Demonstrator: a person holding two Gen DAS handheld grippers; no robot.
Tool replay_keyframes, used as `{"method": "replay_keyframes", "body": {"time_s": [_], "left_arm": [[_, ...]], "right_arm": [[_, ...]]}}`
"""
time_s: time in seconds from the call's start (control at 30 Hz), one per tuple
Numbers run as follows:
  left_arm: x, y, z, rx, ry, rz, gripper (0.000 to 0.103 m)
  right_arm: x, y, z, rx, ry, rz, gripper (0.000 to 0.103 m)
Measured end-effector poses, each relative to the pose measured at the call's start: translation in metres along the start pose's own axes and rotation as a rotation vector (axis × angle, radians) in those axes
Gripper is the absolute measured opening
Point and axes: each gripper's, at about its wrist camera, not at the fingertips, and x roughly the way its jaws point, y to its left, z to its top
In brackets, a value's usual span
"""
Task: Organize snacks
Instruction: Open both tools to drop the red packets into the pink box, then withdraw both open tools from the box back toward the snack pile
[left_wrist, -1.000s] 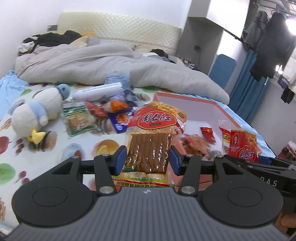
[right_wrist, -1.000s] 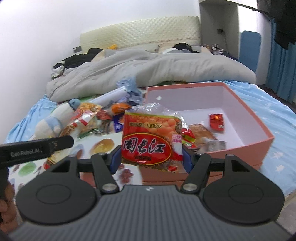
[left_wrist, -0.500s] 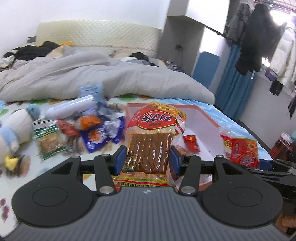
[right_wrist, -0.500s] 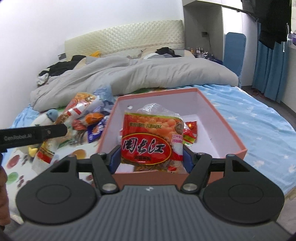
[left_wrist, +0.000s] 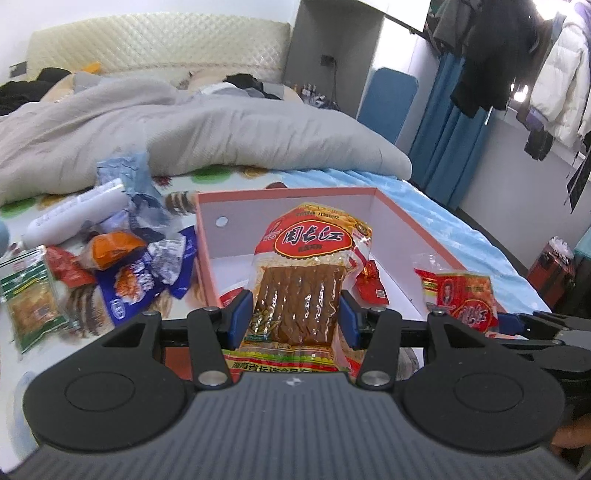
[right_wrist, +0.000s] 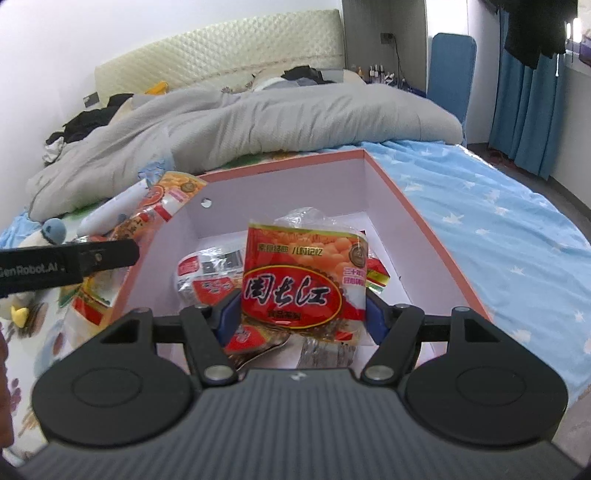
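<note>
My left gripper (left_wrist: 293, 317) is shut on a tall orange-and-red pack of brown snack strips (left_wrist: 306, 273), held over the near left part of the pink box (left_wrist: 280, 194). My right gripper (right_wrist: 299, 317) is shut on a red snack pack with orange balls printed on it (right_wrist: 303, 273), held above the box interior (right_wrist: 280, 192). That red pack also shows at the right of the left wrist view (left_wrist: 461, 295). Several packets (right_wrist: 207, 273) lie inside the box.
Loose snacks lie left of the box on the bed: a blue bag (left_wrist: 136, 280), an orange packet (left_wrist: 114, 247), a green pack (left_wrist: 29, 299) and a white tube (left_wrist: 74, 214). A grey duvet (left_wrist: 184, 129) lies behind. A plush toy (right_wrist: 40, 236) sits far left.
Both grippers have moved right and forward with their packs, from beside the box's left wall to over the box. The loose snack pile has slid to the left of view.
</note>
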Motion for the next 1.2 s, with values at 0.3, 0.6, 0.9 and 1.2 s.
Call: {"method": "replay_keyframes", "body": {"time_s": [0.3, 0.6, 0.9, 1.2], "left_arm": [[0.052, 0.005, 0.011, 0.001, 0.056, -0.018, 0.055], [0.04, 0.006, 0.011, 0.002, 0.03, 0.028, 0.069], [-0.003, -0.004, 0.007, 0.019, -0.008, 0.022, 0.069], [-0.062, -0.006, -0.002, 0.012, -0.065, 0.038, 0.069]], "right_arm": [[0.038, -0.015, 0.004, 0.023, 0.081, -0.01, 0.072], [0.036, -0.021, 0.004, 0.046, 0.082, 0.007, 0.085], [0.004, -0.011, -0.001, 0.042, 0.052, 0.029, 0.085], [-0.043, 0.006, -0.011, 0.037, 0.005, 0.067, 0.085]]}}
